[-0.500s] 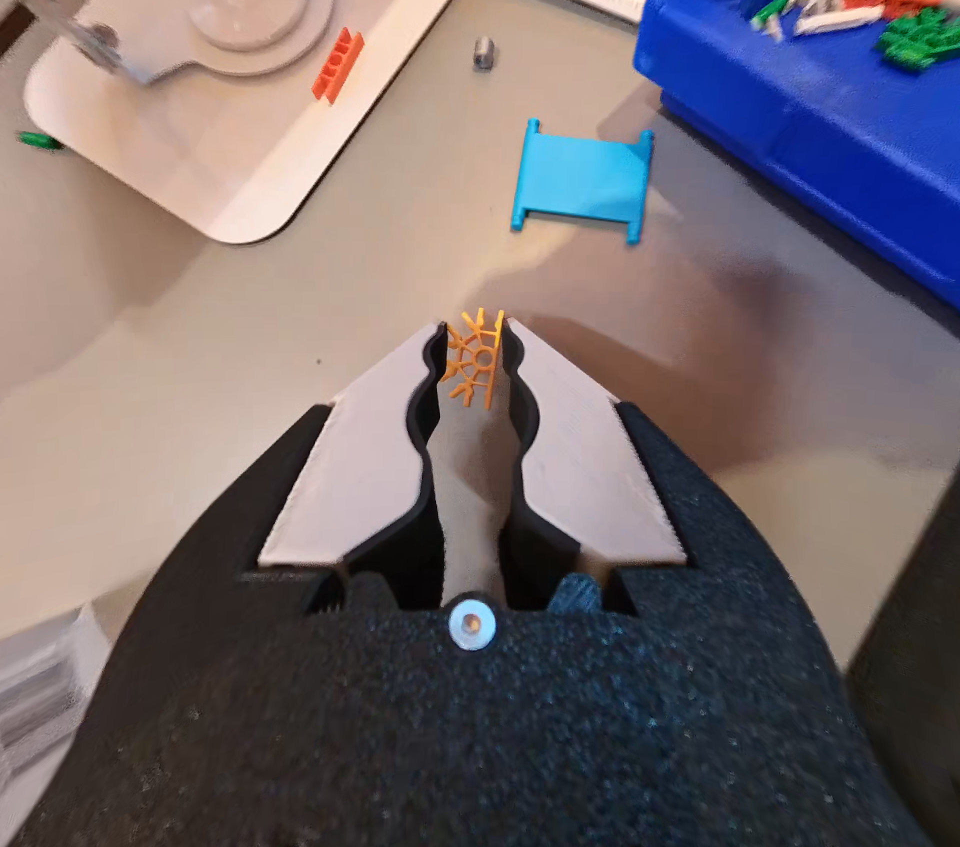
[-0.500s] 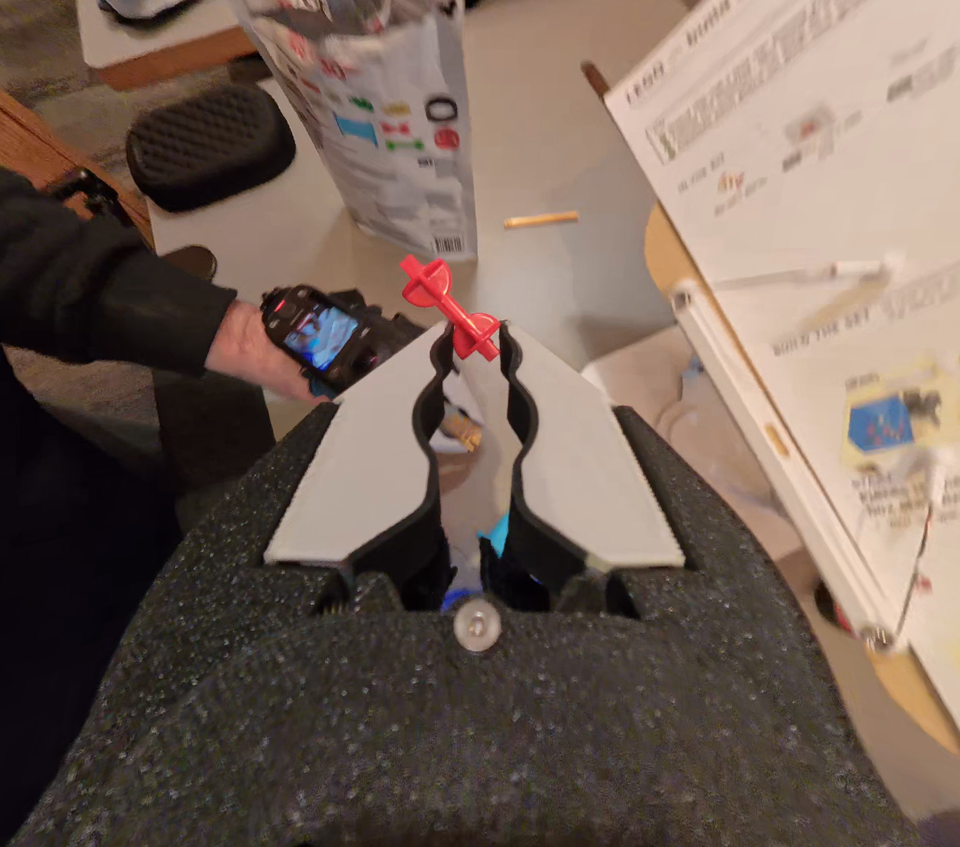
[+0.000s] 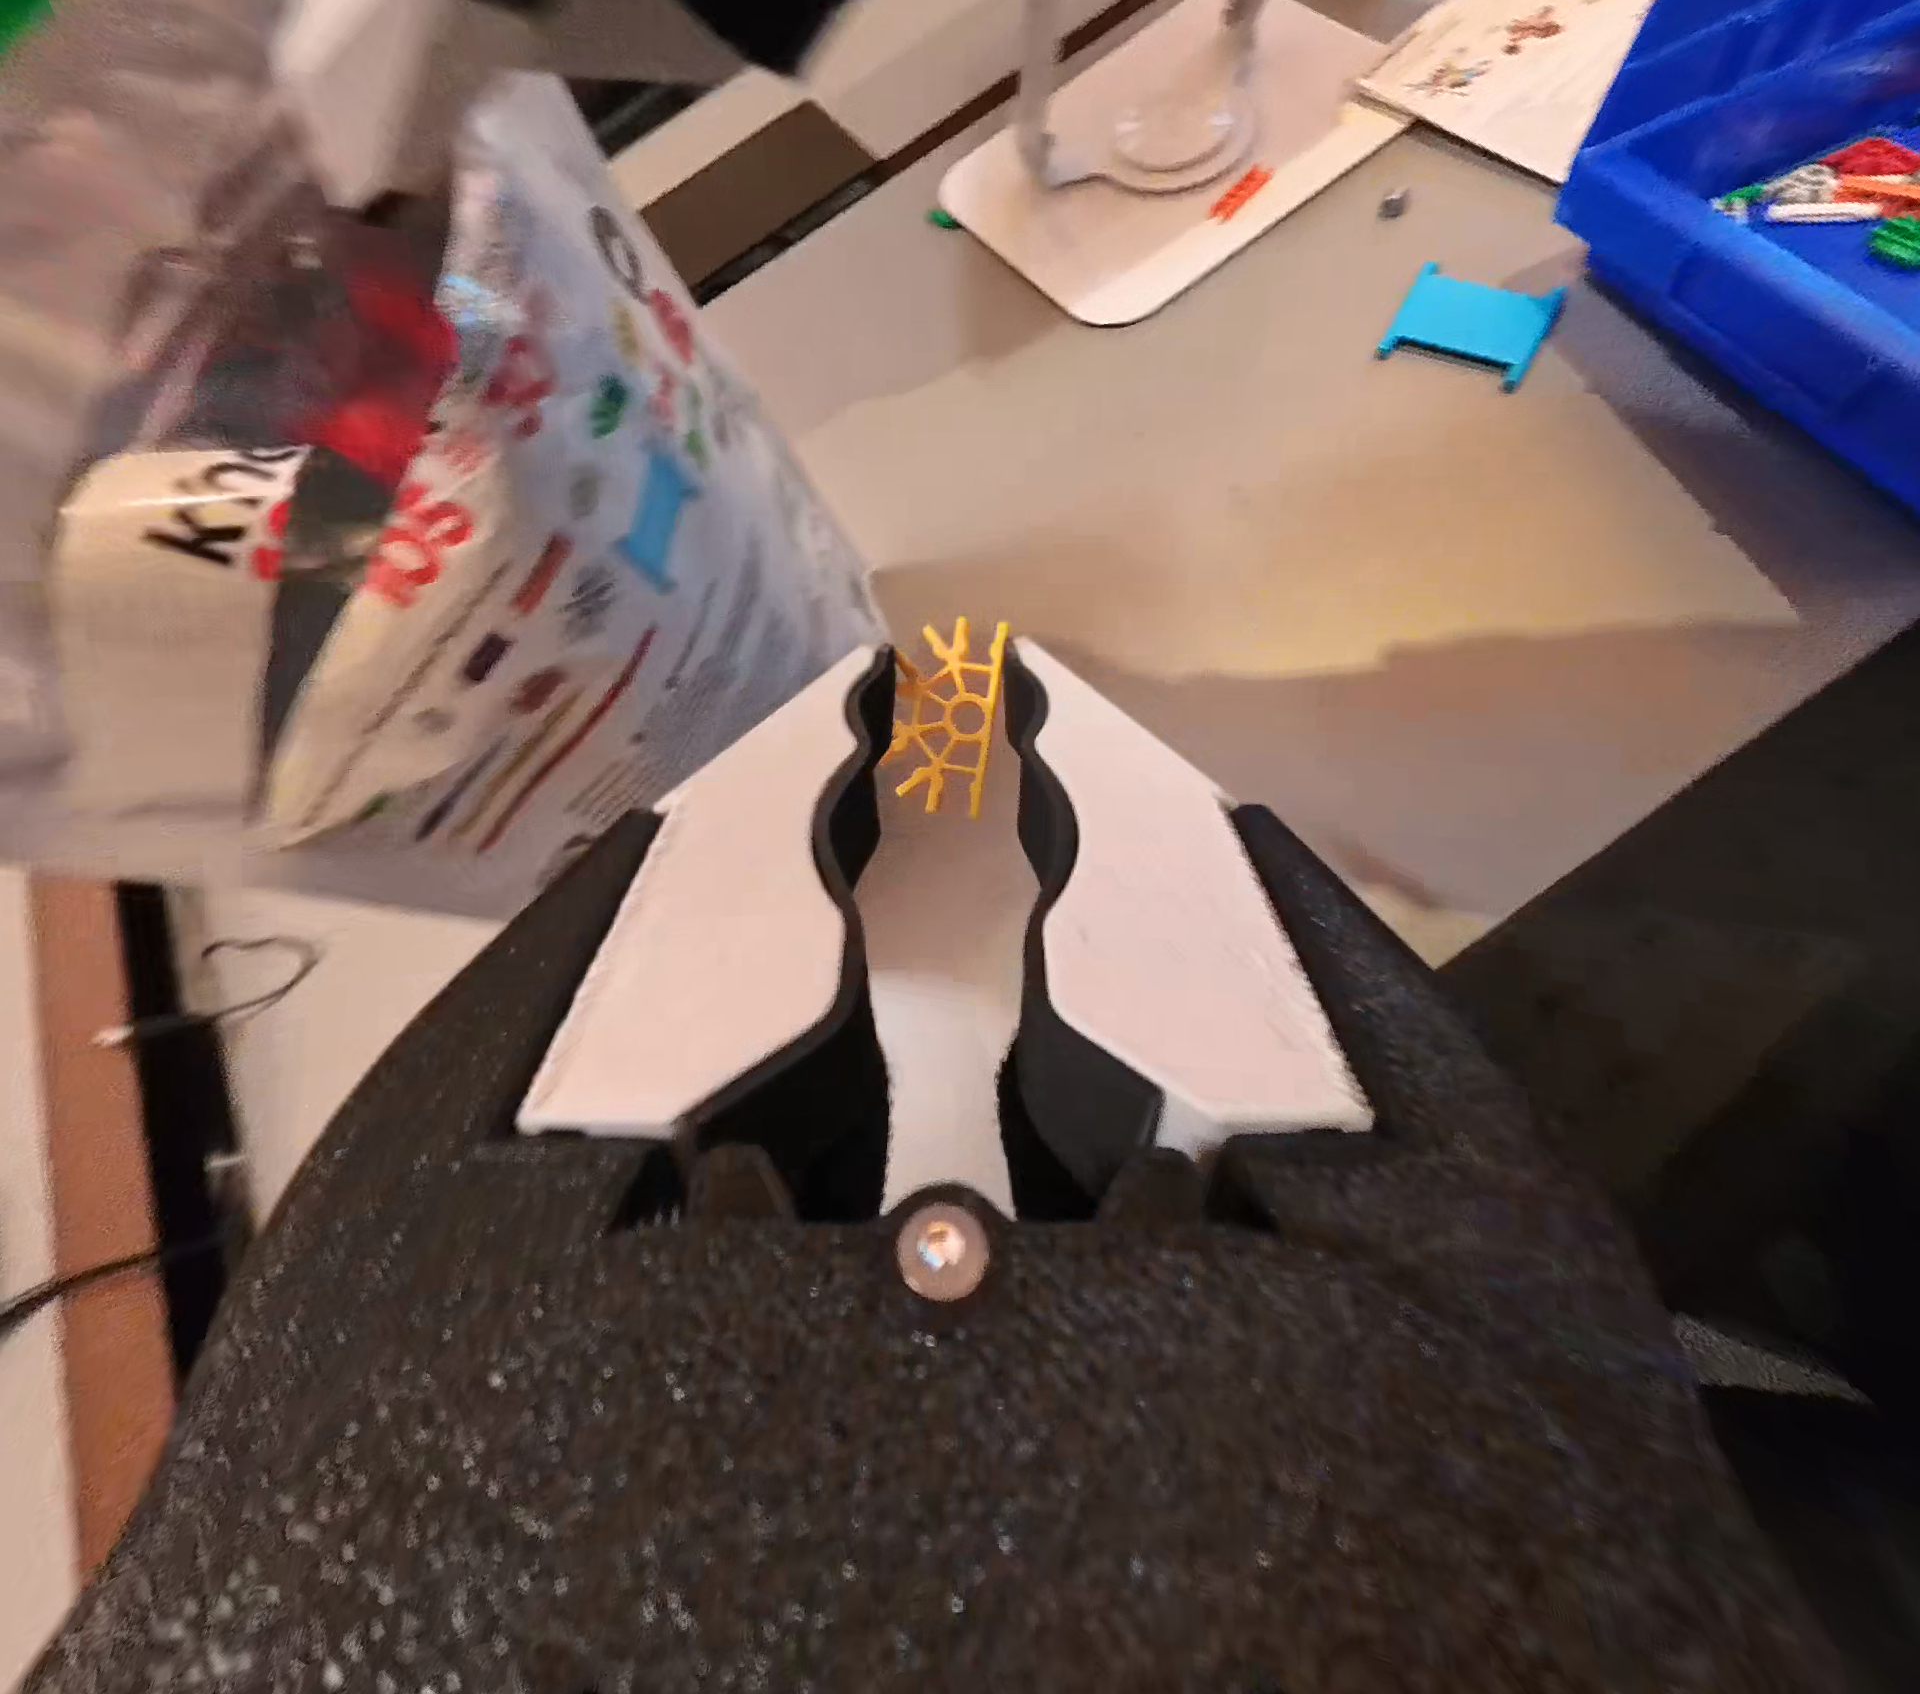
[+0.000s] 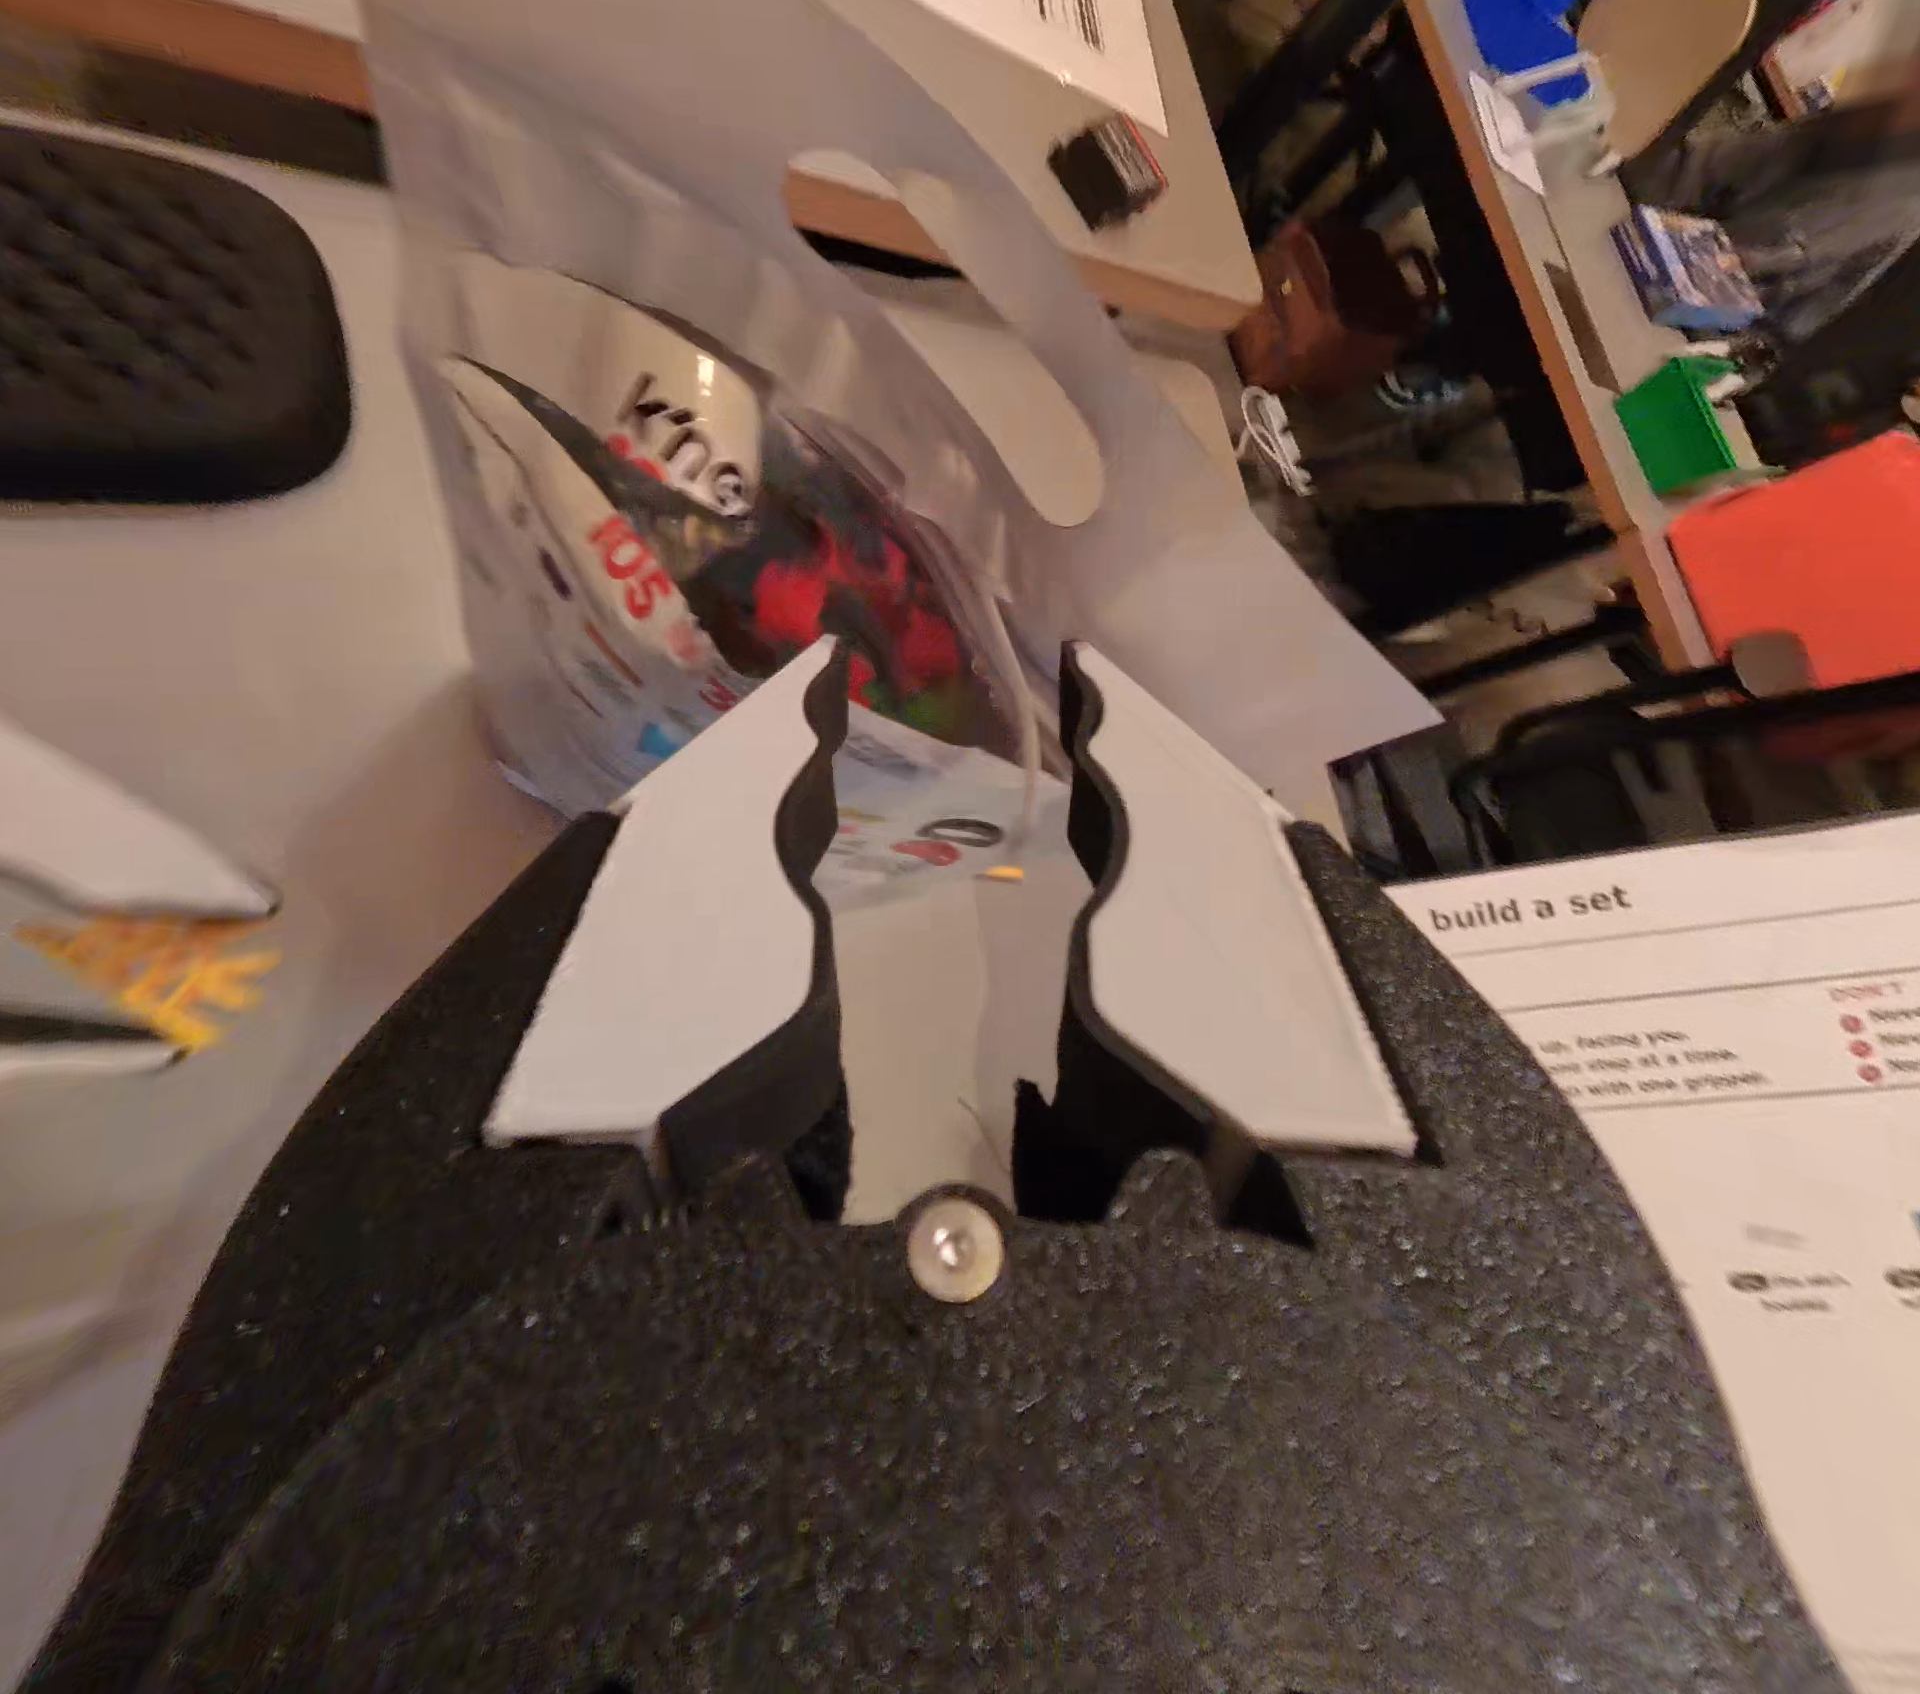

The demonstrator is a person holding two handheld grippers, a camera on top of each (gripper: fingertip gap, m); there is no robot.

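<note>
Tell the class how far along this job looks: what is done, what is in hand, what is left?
Done: no joined pieces show. In hand: the left gripper is shut on a yellow connector; the right gripper is open and empty, facing the bag. Left: a blue panel lies loose on the table, and more pieces sit in the blue bin.

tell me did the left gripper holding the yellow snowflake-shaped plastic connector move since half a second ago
Yes. The left gripper pulled back and leftward: the flat light-blue plastic panel sits farther off, up right.
</note>
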